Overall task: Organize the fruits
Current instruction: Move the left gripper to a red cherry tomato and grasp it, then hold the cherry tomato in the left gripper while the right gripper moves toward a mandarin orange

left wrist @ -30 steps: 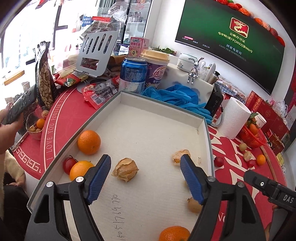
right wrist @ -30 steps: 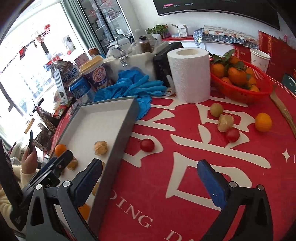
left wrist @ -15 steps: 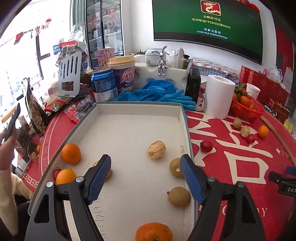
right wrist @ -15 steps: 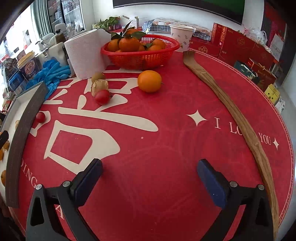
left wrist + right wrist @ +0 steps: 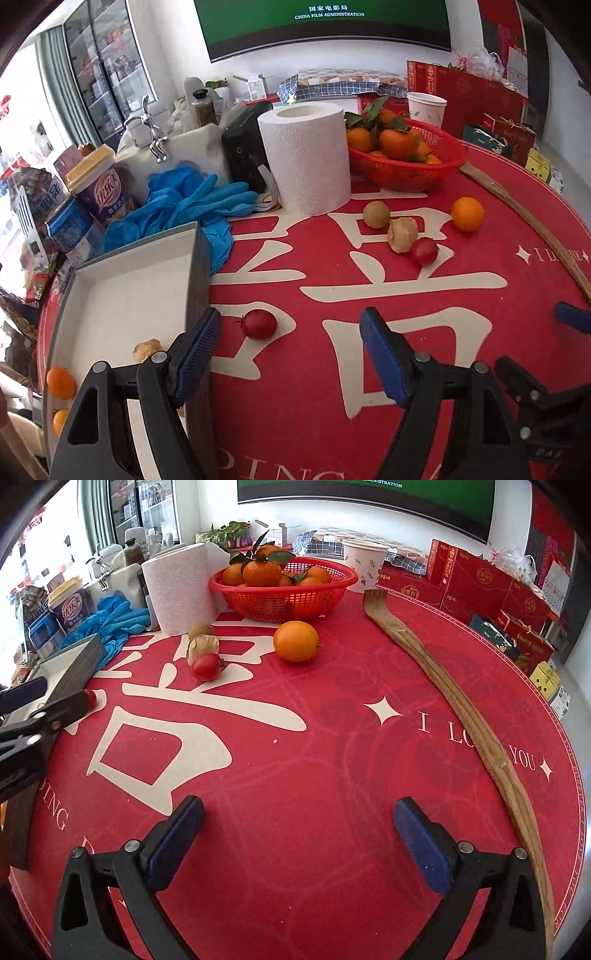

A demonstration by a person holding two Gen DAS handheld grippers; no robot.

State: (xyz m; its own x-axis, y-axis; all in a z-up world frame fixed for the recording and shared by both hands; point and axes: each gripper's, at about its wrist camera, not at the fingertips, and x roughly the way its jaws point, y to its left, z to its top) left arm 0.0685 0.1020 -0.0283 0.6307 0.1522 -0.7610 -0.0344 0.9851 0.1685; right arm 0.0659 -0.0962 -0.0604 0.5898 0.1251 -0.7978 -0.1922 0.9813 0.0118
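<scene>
Showing tray [image 5: 110, 291] fruit, left view only

Desk cover [image 5: 332, 738]: matt red cloth. Basket [image 5: 284, 598]: red plastic mesh. Back scratcher [image 5: 461, 709]: smooth wood. Paper roll [image 5: 306, 158]: embossed. Tomato [image 5: 259, 324]: glossy skin. Gloves [image 5: 184, 206]: blue rubbery.
</scene>
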